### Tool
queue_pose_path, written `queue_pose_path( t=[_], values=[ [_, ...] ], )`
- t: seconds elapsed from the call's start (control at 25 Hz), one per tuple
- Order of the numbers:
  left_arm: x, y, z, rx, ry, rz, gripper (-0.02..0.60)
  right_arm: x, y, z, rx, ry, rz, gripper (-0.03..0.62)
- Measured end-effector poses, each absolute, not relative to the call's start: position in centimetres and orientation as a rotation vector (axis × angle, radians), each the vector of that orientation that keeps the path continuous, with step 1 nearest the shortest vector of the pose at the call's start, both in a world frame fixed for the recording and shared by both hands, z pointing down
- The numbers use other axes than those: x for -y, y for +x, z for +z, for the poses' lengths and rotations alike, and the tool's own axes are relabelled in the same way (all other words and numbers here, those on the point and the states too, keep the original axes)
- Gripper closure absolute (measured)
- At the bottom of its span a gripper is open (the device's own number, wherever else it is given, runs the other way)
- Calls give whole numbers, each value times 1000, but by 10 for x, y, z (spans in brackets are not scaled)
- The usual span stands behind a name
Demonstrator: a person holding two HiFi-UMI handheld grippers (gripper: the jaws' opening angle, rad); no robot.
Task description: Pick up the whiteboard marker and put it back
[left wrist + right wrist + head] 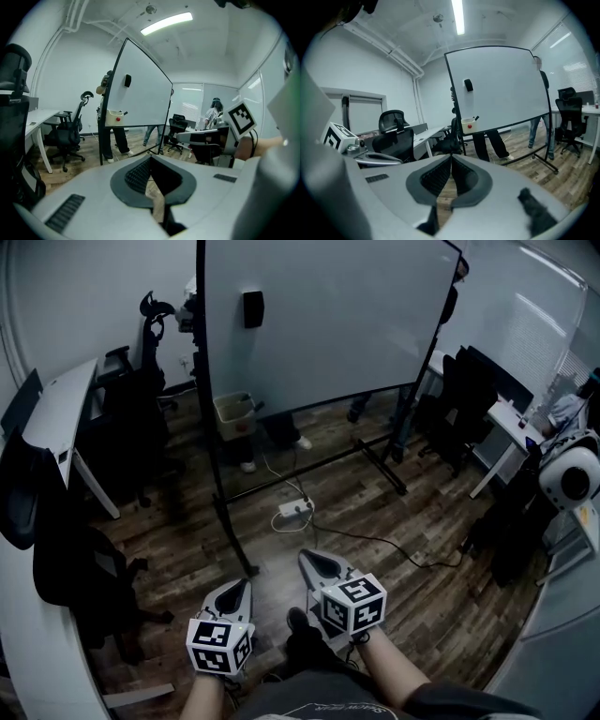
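A large whiteboard (328, 315) on a rolling stand fills the middle of the room. A black eraser (252, 308) sticks to its face. A cream box (232, 412) hangs at its lower left edge; a dark marker (476, 118) pokes out of that box (469, 125), also seen as the box (115, 117) in the left gripper view. My left gripper (244, 584) and right gripper (307, 557) are low in the head view, side by side, well short of the board. Both point toward it. The left gripper (150, 157) and right gripper (451, 156) are shut with nothing between their jaws.
A person's legs (272, 432) stand behind the board. A white power strip (293, 510) and its cable lie on the wood floor before the stand's feet (246, 563). Office chairs (141, 418) and a desk (56, 409) line the left; more chairs (469, 399) stand at the right.
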State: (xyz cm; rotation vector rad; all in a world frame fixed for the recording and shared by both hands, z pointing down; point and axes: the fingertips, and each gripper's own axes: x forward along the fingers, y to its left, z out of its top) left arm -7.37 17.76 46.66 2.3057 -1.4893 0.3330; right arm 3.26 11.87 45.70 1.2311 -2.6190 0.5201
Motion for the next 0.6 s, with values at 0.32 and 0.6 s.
queue_pose_path(
  t=[0.32, 0.6],
  values=[
    [-91, -73, 465, 1534, 2282, 349, 569, -25, 35, 452, 2666, 1207, 546, 571],
    [-29, -57, 465, 1548, 2272, 358, 569, 40, 47, 451, 2686, 1189, 576, 571]
  ],
)
